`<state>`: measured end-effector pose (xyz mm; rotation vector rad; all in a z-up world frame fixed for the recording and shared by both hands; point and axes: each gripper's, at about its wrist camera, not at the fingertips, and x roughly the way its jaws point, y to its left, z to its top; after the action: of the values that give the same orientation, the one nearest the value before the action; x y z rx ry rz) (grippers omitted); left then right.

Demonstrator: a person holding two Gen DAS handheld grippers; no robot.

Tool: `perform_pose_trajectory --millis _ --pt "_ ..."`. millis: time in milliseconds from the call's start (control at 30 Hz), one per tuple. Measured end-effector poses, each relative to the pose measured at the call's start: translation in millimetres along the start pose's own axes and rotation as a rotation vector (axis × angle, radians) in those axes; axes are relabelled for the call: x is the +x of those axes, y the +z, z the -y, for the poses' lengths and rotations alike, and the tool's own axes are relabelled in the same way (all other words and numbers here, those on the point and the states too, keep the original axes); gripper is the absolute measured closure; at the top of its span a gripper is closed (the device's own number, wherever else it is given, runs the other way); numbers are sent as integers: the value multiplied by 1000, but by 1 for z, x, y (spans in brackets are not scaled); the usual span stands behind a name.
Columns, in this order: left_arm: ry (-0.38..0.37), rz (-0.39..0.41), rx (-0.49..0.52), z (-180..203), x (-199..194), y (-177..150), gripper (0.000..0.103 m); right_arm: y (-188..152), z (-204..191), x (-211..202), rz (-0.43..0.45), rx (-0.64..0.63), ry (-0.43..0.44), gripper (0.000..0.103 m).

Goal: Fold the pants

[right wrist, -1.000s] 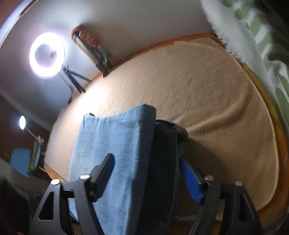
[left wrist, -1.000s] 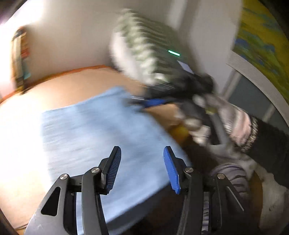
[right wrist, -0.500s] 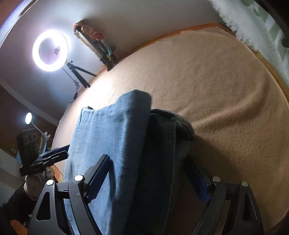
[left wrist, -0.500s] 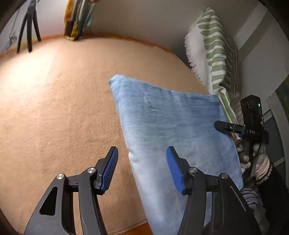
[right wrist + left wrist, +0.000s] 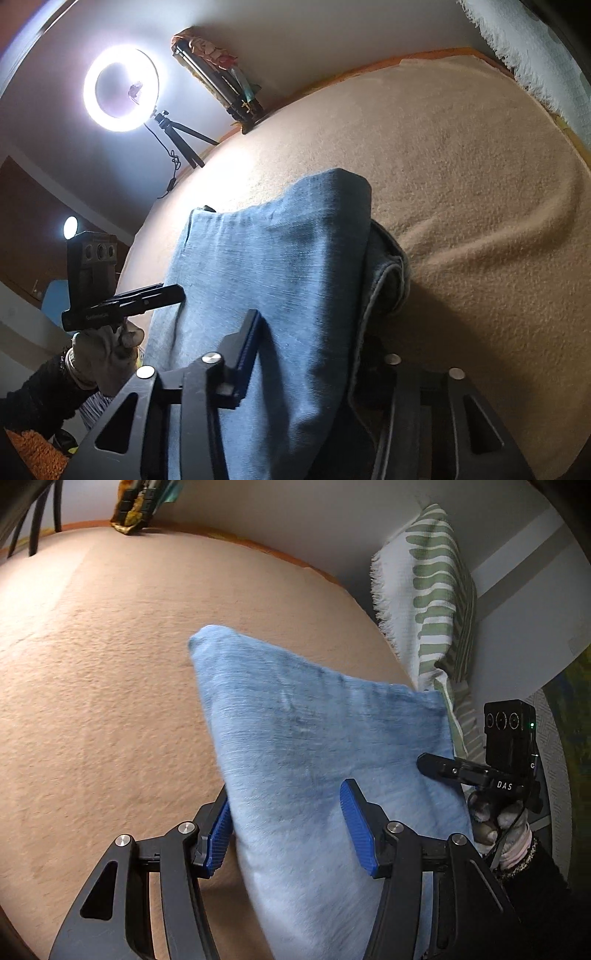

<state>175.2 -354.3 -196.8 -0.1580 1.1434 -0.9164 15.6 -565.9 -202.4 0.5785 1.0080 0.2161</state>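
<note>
Both tools straddle pants (image 5: pixel 325 746) edges; bare blanket (image 5: pixel 96 686) left.

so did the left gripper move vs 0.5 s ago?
Yes. The left gripper has closed in on the jeans: its left pad, earlier clear of the denim, now touches the fold's left edge, while the striped pillow sits about where it was.

Folded pants (image 5: pixel 317 746) between the left gripper's (image 5: pixel 291 830) parted fingers.
The blue denim lies on a tan blanket (image 5: pixel 103 686); its near edge passes between the blue pads (image 5: pixel 356 827). Right of the pants, the right gripper (image 5: pixel 476 771) touches the cloth, a green-striped pillow (image 5: pixel 432 602) behind.
</note>
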Motion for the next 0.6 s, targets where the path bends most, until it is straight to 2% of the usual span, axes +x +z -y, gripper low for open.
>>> perform_pose_trajectory --millis 100,200,300,433,600 --pt "-20 4 -6 3 2 0 68 1 -10 -4 12 -13 -27 77" --pt "-37 33 4 6 -9 -1 84 0 -26 -14 40 -31 -48 84" --pt "-64 75 34 19 -29 0 88 -1 -48 -30 76 -72 -62 85" --pt "-93 130 105 42 -59 0 89 1 -78 -55 131 -107 -32 86" --pt "-153 229 140 62 -102 18 90 13 -117 -89 213 -155 -26 86"
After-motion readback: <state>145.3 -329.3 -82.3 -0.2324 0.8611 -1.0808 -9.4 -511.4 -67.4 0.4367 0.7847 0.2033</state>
